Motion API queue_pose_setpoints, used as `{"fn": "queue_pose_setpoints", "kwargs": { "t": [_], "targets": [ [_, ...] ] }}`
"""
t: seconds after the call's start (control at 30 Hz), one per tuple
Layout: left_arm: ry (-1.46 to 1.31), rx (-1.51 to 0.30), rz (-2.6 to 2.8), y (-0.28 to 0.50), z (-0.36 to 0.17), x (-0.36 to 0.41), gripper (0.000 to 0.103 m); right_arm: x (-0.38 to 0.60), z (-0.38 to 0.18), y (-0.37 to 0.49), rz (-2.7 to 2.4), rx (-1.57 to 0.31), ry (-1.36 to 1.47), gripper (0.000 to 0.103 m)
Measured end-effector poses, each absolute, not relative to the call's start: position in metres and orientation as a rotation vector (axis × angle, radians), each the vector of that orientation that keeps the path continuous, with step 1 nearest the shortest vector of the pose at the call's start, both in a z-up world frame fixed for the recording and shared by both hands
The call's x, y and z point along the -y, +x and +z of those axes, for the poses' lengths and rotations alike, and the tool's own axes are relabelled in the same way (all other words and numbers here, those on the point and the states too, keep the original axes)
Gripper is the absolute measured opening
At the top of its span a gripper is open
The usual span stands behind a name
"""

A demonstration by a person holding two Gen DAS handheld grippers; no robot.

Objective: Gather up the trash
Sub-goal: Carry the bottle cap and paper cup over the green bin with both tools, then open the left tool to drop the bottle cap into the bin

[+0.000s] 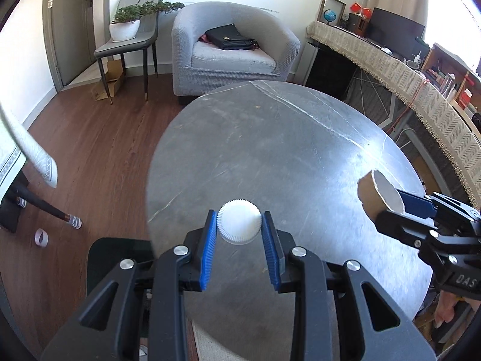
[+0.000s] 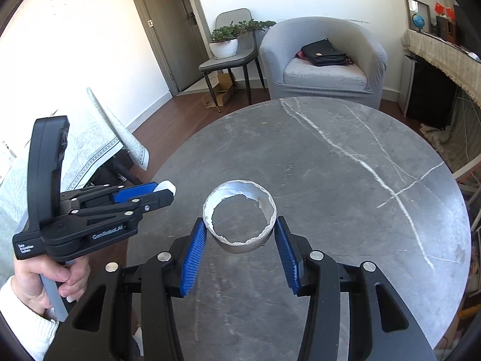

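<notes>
Above the round grey marble table [image 1: 300, 156], the left gripper [image 1: 239, 225] is clamped on a white pleated paper cup [image 1: 239, 222]. The right gripper [image 2: 240, 228] pinches a torn cardboard tube ring [image 2: 239, 215], apparently lightly. Both pieces are thin and may crush or slip out if jolted in transit.

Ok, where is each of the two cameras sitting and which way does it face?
Left wrist: on the left tongs, angled down over the round table toward the armchair; they grip a white fluted cup; right tongs at the right edge.
Right wrist: on the right tongs, same heading, gripping a torn cardboard ring; left tongs and hand at left.
Shared: table, armchair, potted plant, both tongs.
</notes>
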State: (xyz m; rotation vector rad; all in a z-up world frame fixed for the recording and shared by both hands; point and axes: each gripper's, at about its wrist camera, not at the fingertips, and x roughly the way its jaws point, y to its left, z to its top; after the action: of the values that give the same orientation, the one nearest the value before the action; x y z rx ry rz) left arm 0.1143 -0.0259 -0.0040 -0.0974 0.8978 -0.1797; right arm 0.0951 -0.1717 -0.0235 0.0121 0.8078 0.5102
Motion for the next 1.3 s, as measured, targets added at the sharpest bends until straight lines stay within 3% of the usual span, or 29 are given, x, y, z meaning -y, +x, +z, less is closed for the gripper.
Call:
{"fn": "queue_pose_setpoints", "kwargs": {
  "t": [0.33, 0.8, 1.3],
  "targets": [
    [-0.153, -0.898, -0.088, 0.088, -0.015, -0.055, 0.032, 0.095, -0.03, 0.099, 0.591, -0.822, -0.064, 0.047],
    [-0.247, -1.022, 0.038, 0.081, -0.081, -0.158, 0.032, -0.018, -0.038, 0.099, 0.763, -0.831, -0.138, 0.047],
    [-0.286, -1.231, 0.036, 0.093, -0.164, -0.188, 0.032, -0.078, -0.066, 0.103, 0.797, -0.886, -0.219, 0.047]
  ]
}}
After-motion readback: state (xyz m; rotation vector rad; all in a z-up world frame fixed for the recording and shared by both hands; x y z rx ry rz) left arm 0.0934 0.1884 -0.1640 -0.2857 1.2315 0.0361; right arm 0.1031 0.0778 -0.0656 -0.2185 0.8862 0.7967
